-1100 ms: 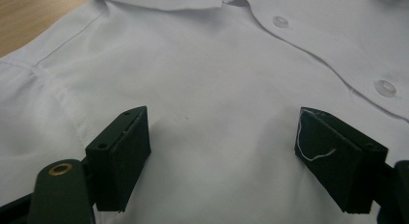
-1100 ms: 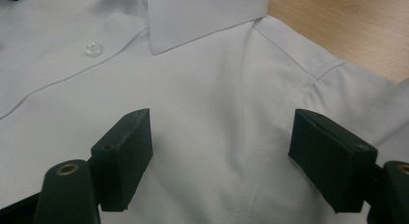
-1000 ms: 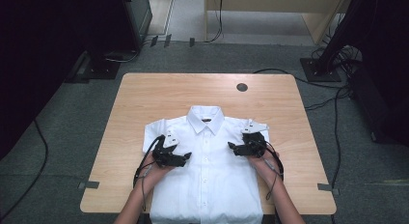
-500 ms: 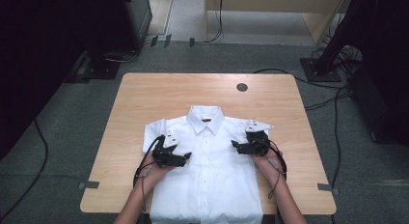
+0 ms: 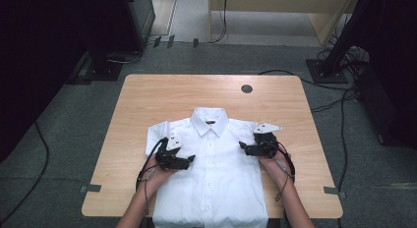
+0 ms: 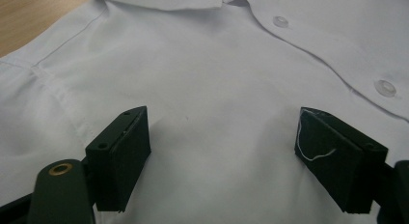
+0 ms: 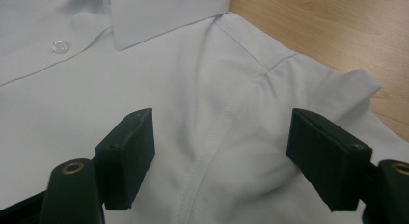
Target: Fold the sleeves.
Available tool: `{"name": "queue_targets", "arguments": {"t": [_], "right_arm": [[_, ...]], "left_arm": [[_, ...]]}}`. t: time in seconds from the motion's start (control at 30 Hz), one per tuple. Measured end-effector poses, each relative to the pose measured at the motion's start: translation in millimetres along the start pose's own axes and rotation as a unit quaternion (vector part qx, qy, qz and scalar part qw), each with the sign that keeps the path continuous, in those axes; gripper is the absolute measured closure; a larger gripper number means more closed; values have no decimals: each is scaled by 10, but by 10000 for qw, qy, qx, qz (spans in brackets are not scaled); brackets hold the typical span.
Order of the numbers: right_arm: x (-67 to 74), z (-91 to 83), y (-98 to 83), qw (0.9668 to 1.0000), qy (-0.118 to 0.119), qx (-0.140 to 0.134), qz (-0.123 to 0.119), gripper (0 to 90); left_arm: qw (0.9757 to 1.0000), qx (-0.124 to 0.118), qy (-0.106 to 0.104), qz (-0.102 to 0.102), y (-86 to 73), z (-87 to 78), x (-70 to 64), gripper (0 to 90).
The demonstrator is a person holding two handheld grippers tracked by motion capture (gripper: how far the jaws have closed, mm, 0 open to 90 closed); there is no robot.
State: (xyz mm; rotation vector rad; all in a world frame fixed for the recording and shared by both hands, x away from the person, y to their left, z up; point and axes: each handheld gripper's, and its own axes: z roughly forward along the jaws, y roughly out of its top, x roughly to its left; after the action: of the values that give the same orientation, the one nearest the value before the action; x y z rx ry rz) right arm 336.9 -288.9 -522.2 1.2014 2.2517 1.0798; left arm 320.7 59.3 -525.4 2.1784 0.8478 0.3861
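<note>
A: Where is the shirt?

B: The white shirt (image 5: 211, 179) lies flat and buttoned on the wooden bench (image 5: 147, 100), front up, collar (image 5: 210, 122) toward the far edge, hem at the near edge.

A: Left claw?

B: The left claw (image 5: 189, 160) sits over the shirt's left chest, jaws spread wide, nothing pinched; in the left gripper view only flat cloth lies between the pads (image 6: 120, 156).

A: Right claw?

B: The right claw (image 5: 244, 148) is over the other shoulder, near the sleeve seam (image 7: 260, 74). Jaws wide apart, bare fabric between them, no grip. A hand (image 5: 273, 164) holds it from the near side.

A: Surroundings?

B: A round hole (image 5: 247, 89) in the bench's far part; cables (image 5: 339, 105) on the floor.
</note>
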Motion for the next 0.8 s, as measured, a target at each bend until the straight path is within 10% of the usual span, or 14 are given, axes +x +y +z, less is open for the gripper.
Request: {"name": "queue_targets", "arguments": {"t": [0.8], "right_arm": [[-167, -59, -52, 9997, -218, -2, 71, 271]], "left_arm": [[10000, -3, 1, -4, 0, 0, 0, 199]]}}
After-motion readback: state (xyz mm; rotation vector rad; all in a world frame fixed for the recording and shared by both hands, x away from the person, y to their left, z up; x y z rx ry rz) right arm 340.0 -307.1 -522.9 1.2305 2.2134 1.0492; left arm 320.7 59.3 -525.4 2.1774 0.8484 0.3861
